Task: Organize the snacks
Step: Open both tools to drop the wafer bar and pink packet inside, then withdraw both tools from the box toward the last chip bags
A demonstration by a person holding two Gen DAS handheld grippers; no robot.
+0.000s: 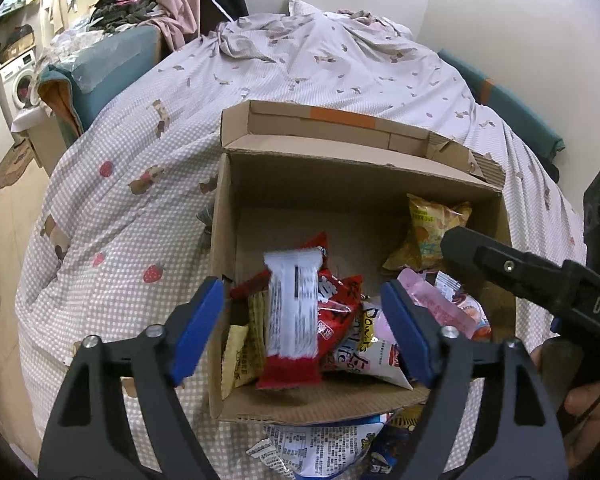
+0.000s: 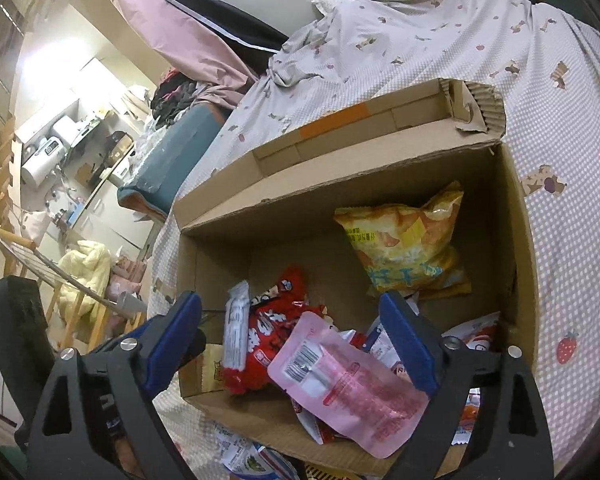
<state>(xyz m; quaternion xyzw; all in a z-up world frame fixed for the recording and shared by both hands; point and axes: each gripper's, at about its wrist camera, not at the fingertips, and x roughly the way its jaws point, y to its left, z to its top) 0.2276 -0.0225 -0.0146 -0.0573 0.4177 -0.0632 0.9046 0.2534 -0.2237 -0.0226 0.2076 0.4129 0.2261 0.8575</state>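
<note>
An open cardboard box sits on the bed with several snack packets inside. My left gripper stands open over its near left part. A white bar packet with a red end lies between the blue pads, touching neither, on top of a red bag. My right gripper is open over the same box. A pink pouch rests on the pile below and between its pads, free of both. A yellow chip bag leans in the far right corner. One right finger reaches in from the right.
Loose packets lie on the checked bedsheet just in front of the box. The box's far flap is folded back. A teal cushion and piled clothes sit at the bed's left. A person's hand shows at the right.
</note>
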